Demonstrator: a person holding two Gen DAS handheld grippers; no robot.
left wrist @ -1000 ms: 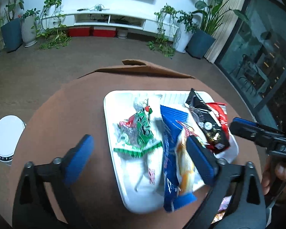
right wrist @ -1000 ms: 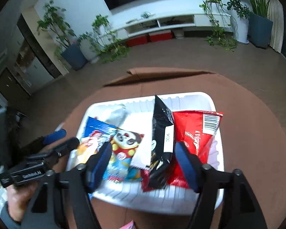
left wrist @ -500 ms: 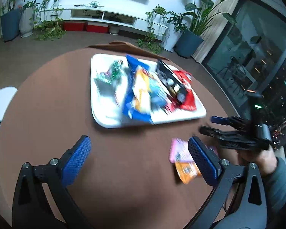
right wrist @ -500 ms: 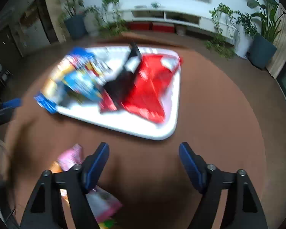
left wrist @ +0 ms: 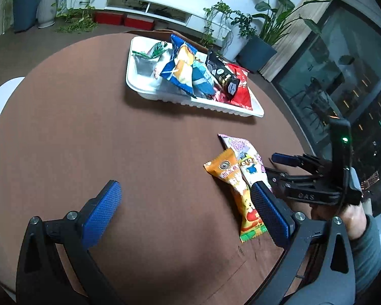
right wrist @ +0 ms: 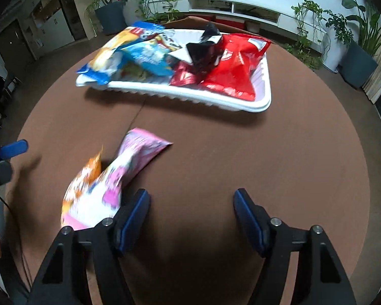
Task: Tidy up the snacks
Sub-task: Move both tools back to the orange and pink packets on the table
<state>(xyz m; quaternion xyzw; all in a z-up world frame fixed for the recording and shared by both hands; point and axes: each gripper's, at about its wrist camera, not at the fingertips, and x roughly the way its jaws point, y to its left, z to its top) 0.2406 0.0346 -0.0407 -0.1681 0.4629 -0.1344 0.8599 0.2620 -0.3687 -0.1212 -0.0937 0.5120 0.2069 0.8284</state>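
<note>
A white tray [left wrist: 198, 101] at the far side of the round brown table [left wrist: 114, 139] holds several snack bags, among them a blue one [left wrist: 180, 68], a black one [left wrist: 222, 73] and a red one [left wrist: 238, 89]. It also shows in the right wrist view [right wrist: 263, 81]. An orange packet [left wrist: 241, 190] and a pink packet [left wrist: 249, 160] lie side by side on the table near the front. My left gripper [left wrist: 188, 211] is open and empty, its right finger beside the orange packet. My right gripper [right wrist: 193, 218] is open and empty, its left finger next to the pink packet [right wrist: 129, 167].
A white round bin [left wrist: 0, 96] stands on the floor left of the table. Potted plants [left wrist: 256, 38] and a low white TV shelf [left wrist: 144, 0] line the far wall. A glass wall [left wrist: 343, 76] is on the right.
Both grippers have pulled back from over the tray toward the table's near side. The tray now lies farther off and the two loose packets have come into view close to the fingers.
</note>
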